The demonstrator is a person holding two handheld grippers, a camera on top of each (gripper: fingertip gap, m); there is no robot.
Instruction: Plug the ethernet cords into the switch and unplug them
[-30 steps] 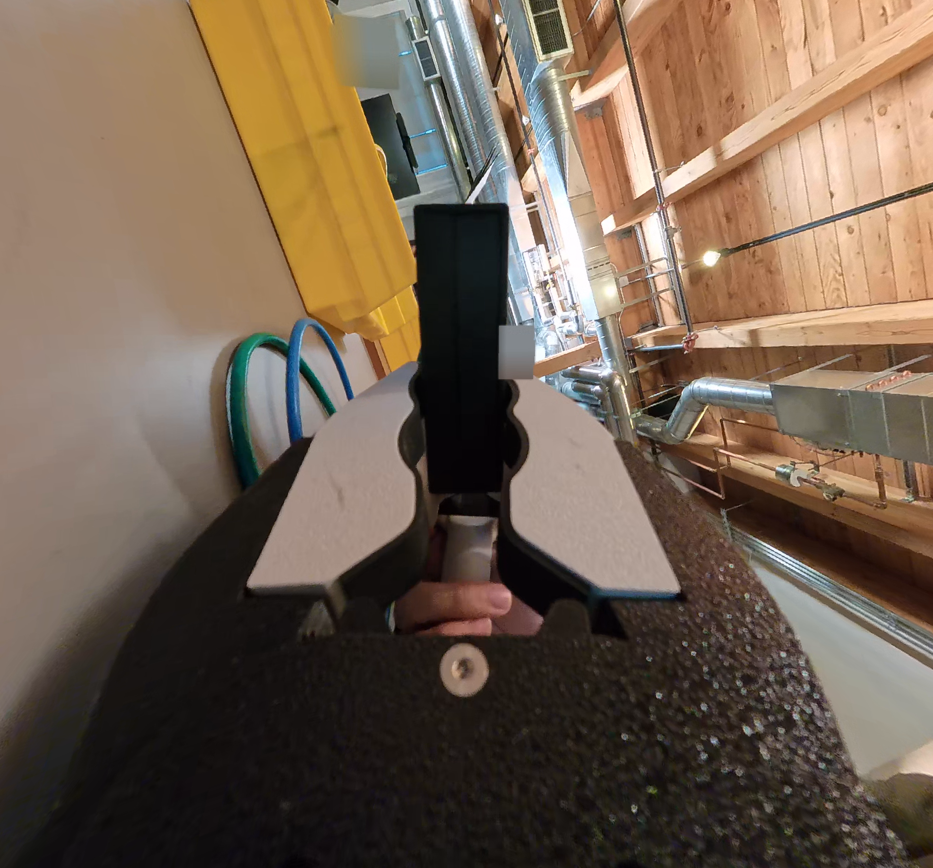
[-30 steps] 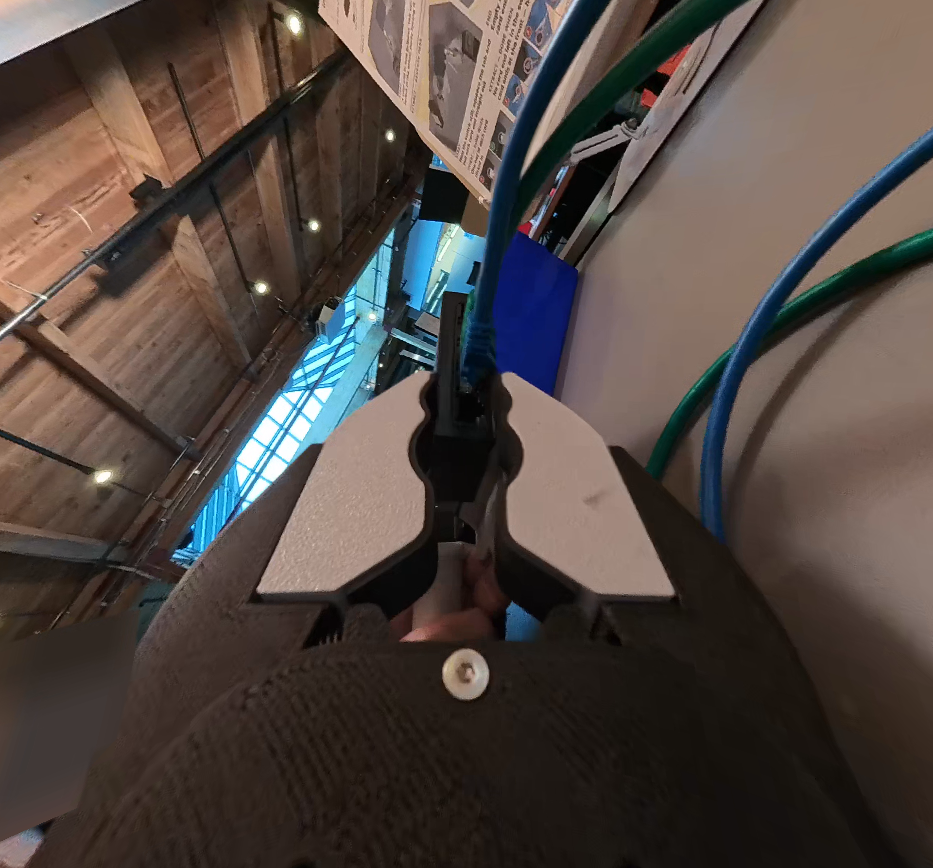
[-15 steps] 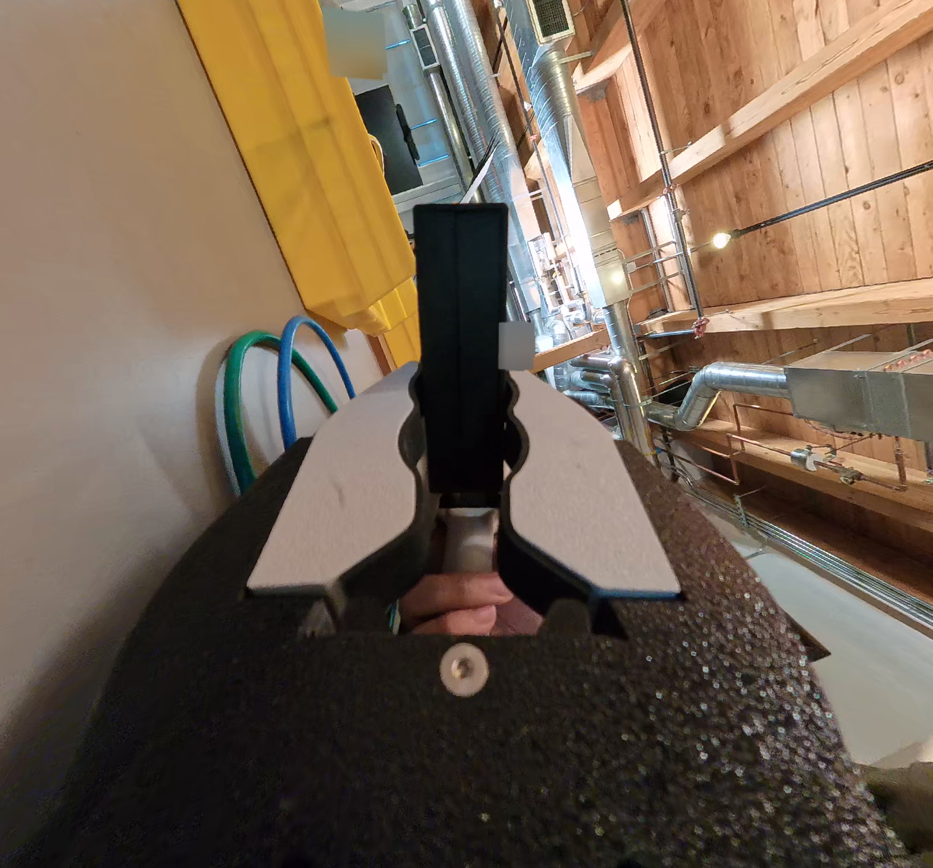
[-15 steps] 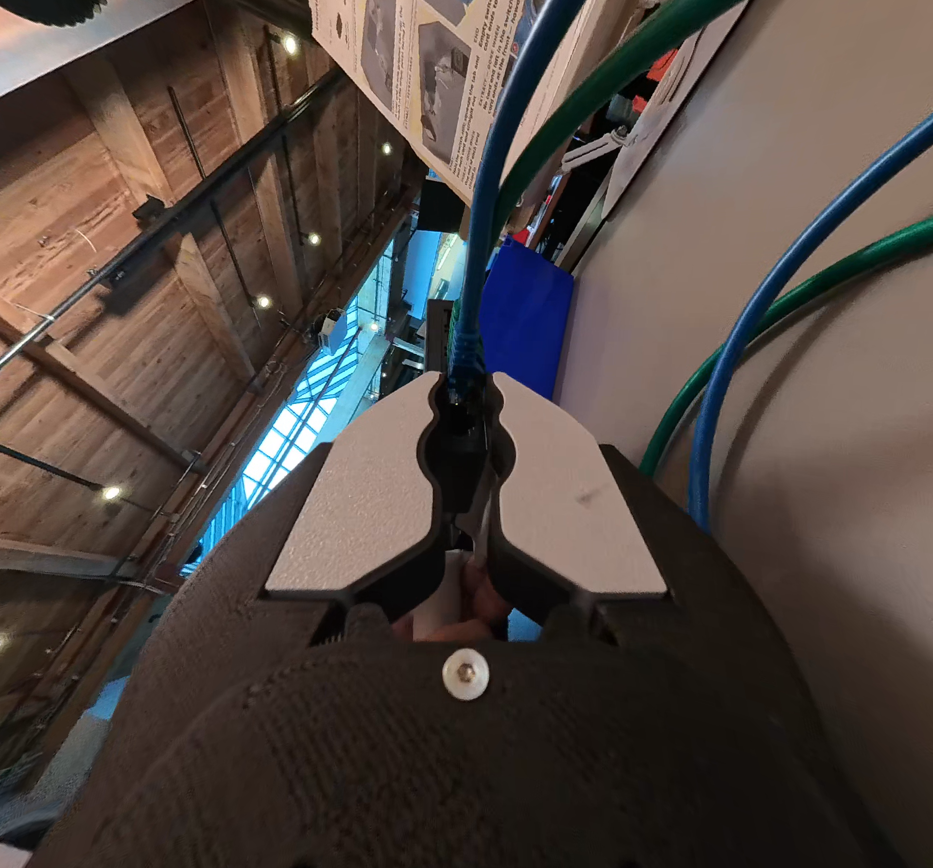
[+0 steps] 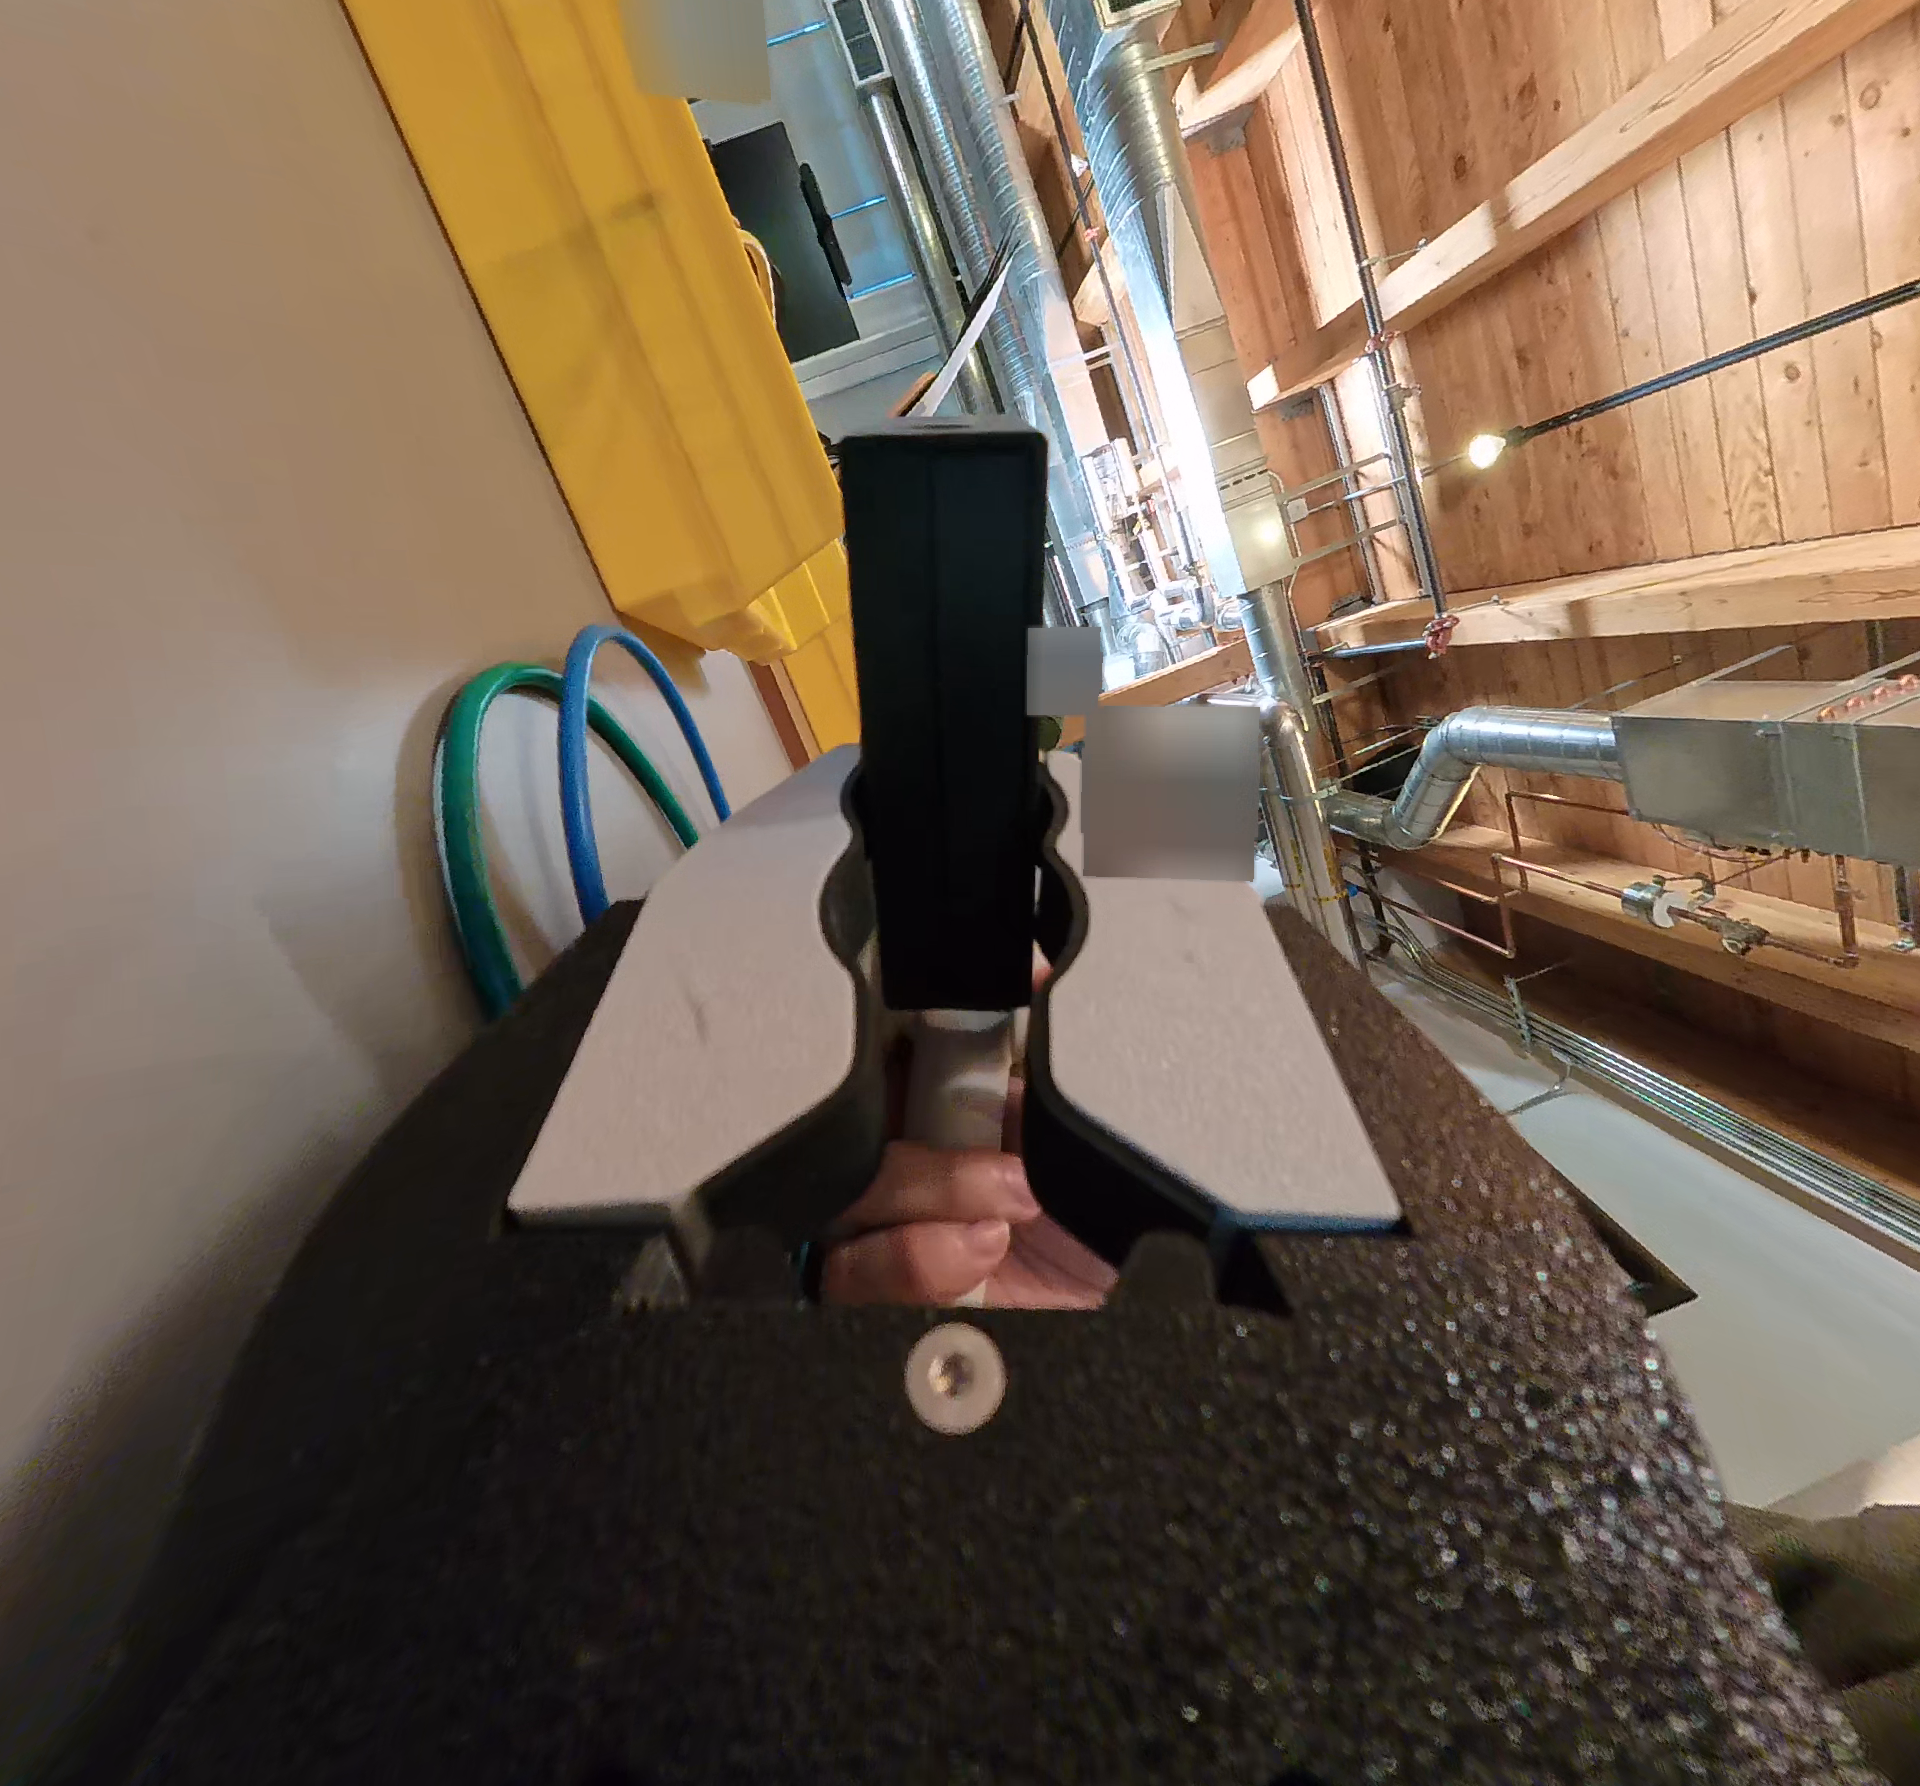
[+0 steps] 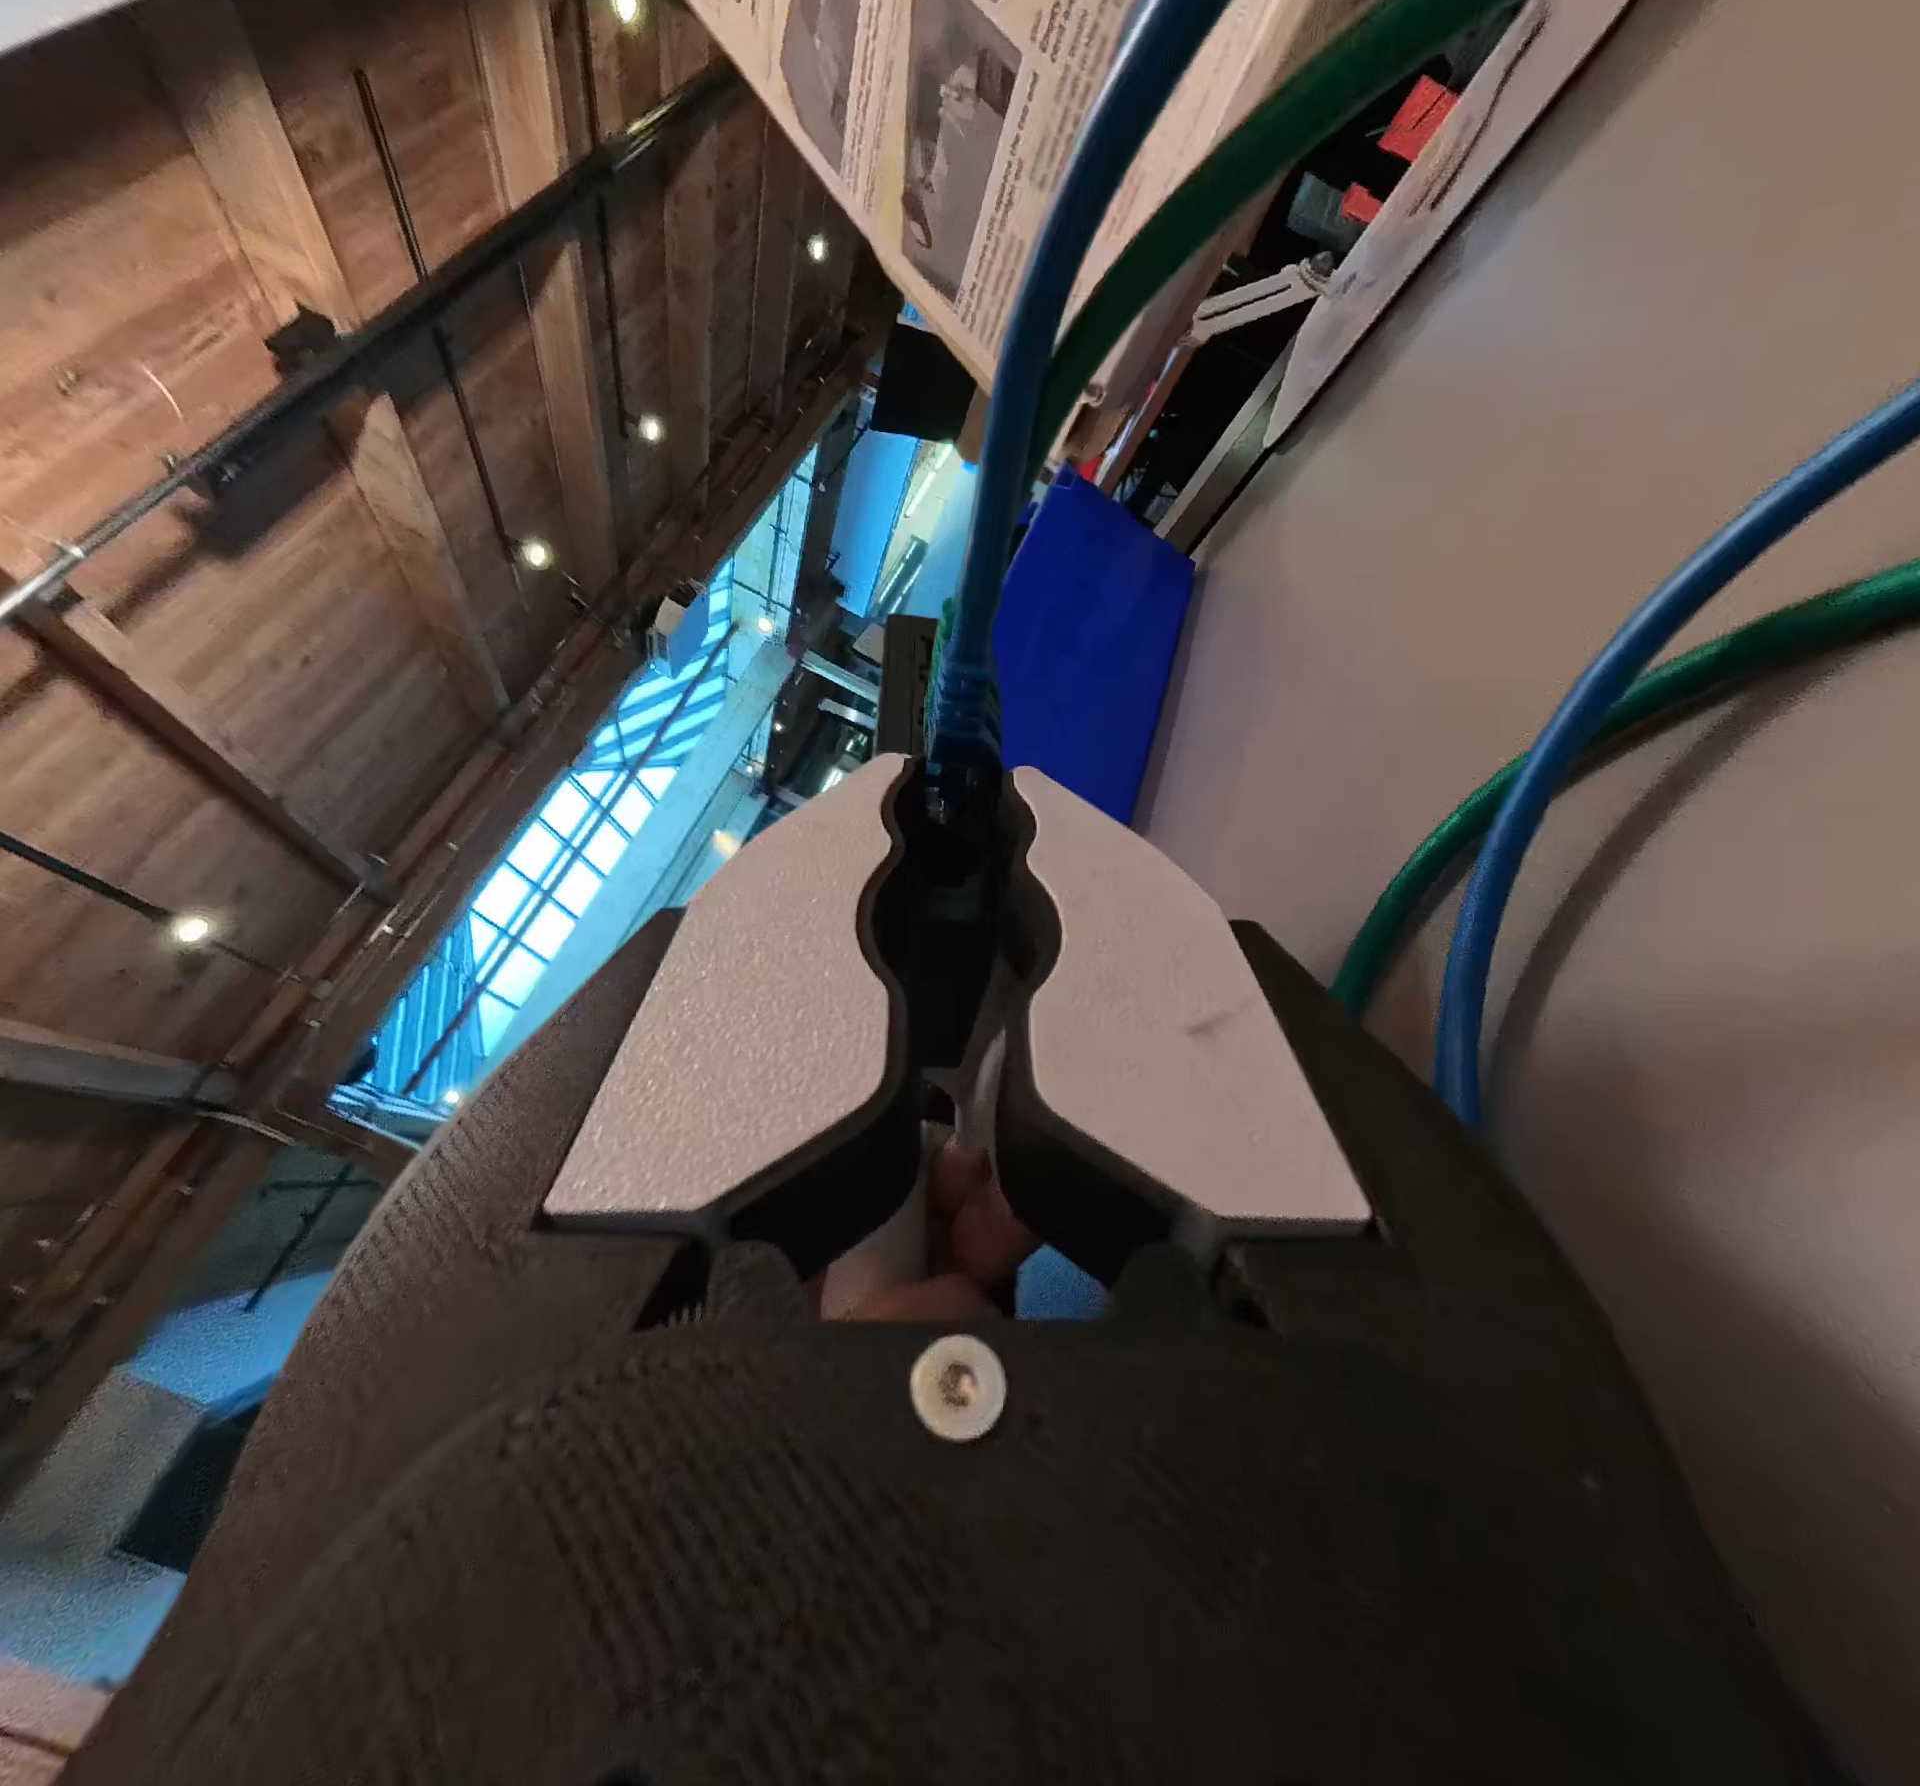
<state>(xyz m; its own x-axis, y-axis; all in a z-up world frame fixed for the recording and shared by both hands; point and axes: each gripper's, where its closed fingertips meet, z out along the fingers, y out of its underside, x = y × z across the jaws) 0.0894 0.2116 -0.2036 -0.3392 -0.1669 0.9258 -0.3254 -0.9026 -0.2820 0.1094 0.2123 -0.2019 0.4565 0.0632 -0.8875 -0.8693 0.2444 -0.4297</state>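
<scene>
Left gripper is clenched on the switch, a black box that sticks out forward past the fingertips, narrow edge facing the camera. Both views are rolled sideways, so the pale tabletop runs up the left of the left wrist view and up the right of the right wrist view. Green cord and blue cord loop on the tabletop just left of the left gripper, with a yellow bin beyond them.

Right gripper is clamped on the blue cord's plug end; the ribbed boot pokes out past the fingertips and the cable rises from it toward the top of the frame. A green cord runs alongside it up there. Cannot tell whether the plug sits in a port. A thin black edge shows just left of the boot. More blue and green cable lies on the tabletop at right. Blue bin sits behind the fingers, a printed sheet at top.
</scene>
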